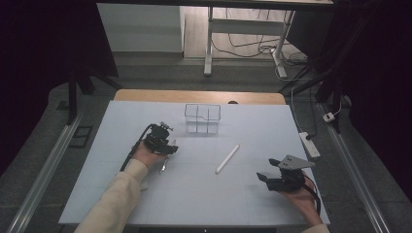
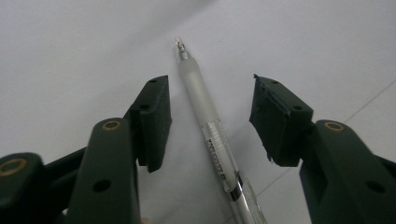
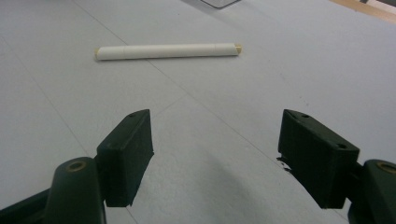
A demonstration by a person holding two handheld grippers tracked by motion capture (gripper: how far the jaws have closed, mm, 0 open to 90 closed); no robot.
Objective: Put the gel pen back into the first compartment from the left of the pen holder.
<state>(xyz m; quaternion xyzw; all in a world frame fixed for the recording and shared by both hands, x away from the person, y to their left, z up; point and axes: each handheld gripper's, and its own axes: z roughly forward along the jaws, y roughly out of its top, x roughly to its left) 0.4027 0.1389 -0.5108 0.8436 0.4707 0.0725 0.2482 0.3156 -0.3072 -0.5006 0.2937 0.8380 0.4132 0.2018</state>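
A clear pen (image 2: pixel 210 130) with a frosted grip lies on the white table, tip pointing away, between the jaws of my left gripper (image 2: pixel 210 116). The pads stand a little off the pen on each side and do not touch it. In the high view the left gripper (image 1: pixel 164 154) points down at the pen (image 1: pixel 164 165) left of centre. A white marker (image 1: pixel 228 158) lies in the middle of the table; in the right gripper view the marker (image 3: pixel 168 51) lies crosswise ahead. My right gripper (image 1: pixel 268 169) rests open at the right with nothing between its jaws.
A clear plastic organiser box (image 1: pixel 202 118) with compartments stands at the back middle of the white table (image 1: pixel 243 204). A power strip (image 1: pixel 309 144) and cables lie on the floor to the right. Desk legs stand beyond the table.
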